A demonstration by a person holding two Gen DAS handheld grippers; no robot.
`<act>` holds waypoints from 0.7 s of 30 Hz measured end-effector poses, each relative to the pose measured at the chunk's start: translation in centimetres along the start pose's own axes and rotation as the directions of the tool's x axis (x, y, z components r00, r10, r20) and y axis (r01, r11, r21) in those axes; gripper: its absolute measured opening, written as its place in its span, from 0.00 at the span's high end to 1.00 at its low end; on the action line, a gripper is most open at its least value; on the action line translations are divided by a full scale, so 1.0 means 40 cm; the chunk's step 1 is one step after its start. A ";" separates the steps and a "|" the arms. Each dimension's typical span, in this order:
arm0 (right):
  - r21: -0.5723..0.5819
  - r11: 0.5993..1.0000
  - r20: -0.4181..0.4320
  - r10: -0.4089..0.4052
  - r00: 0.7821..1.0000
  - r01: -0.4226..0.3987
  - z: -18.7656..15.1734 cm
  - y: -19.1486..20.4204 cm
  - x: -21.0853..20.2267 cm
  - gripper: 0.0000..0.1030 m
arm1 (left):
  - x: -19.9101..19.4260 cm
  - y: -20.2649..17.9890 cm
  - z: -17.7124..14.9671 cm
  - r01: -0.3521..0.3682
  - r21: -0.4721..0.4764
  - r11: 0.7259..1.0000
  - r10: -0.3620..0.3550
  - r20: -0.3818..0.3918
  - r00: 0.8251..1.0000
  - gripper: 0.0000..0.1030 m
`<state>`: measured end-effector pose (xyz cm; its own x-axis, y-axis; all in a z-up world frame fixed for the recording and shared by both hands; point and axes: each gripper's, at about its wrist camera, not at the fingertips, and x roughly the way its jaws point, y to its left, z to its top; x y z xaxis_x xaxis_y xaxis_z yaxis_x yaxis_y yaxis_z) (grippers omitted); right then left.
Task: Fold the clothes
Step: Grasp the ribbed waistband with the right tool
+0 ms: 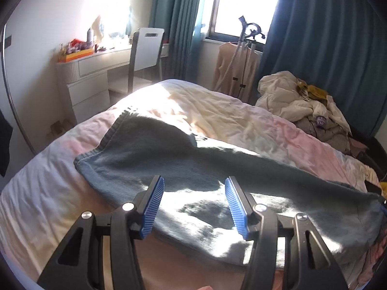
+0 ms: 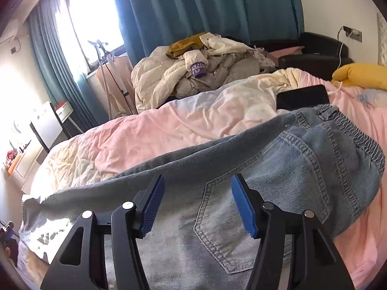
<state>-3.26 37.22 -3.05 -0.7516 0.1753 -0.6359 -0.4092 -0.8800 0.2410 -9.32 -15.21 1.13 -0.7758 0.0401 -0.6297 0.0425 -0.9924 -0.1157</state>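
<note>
Left wrist view: jeans (image 1: 183,169) lie lengthwise across the bed (image 1: 48,193), hems far-left, waistband by right gripper (image 2: 197,203). Left gripper (image 1: 193,203) over mid-leg. Both jaws apart, empty.

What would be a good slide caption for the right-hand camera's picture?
Open blue-padded tongs hover over blue jeans laid across a pink bed, back pocket facing up.
</note>
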 end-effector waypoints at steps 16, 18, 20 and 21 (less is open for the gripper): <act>-0.100 0.995 0.057 0.024 0.998 -0.018 -0.013 0.044 -0.051 0.44 | -0.080 -0.302 -0.004 0.084 0.141 0.986 -0.087 0.010 0.996 0.47; -0.108 0.994 0.056 0.021 0.998 -0.015 -0.015 0.048 -0.047 0.44 | -0.078 -0.342 -0.016 0.095 0.171 0.981 -0.100 0.017 0.995 0.47; -0.115 0.993 0.055 0.019 0.998 -0.013 -0.017 0.052 -0.043 0.44 | -0.069 -0.371 -0.033 0.111 0.189 0.976 -0.116 0.017 0.993 0.47; -0.118 0.993 0.055 0.019 0.998 -0.012 -0.018 0.052 -0.042 0.44 | -0.061 -0.380 -0.043 0.120 0.191 0.974 -0.125 0.015 0.992 0.47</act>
<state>-2.47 34.77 -2.01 -0.7864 0.1829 -0.5901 -0.3362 -0.9280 0.1605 -7.02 -0.04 3.10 -0.7845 0.1620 -0.5986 -0.1716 -0.9843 -0.0415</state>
